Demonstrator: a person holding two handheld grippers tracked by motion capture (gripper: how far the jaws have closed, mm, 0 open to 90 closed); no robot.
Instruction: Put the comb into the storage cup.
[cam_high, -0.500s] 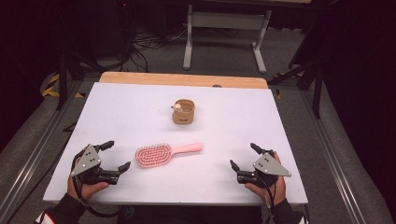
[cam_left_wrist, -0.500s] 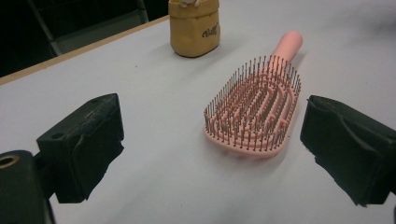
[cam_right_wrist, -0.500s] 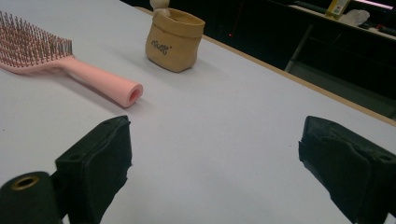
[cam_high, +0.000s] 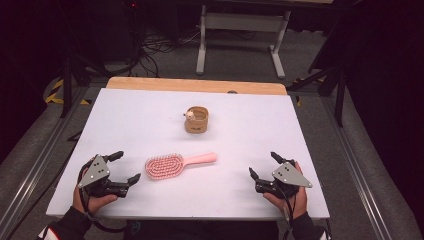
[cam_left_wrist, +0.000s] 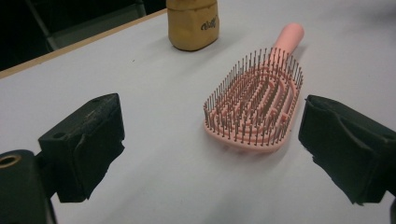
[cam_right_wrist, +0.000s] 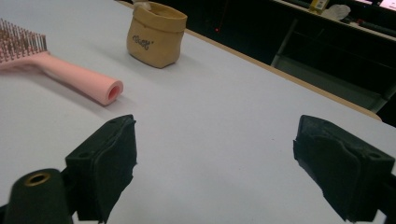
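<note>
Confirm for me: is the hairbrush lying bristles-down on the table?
No, the pink hairbrush lies on its back on the white table, bristles pointing up.

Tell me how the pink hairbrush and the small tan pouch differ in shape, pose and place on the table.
The pink hairbrush is long and flat, lying with its bristles up; the small tan pouch is short, rounded and stands upright. The hairbrush lies near the person, between the two grippers' sides; the pouch stands farther back, near the table's middle. The pouch has its top open with something pale inside; the hairbrush holds nothing. Both rest on the white table, untouched.
</note>
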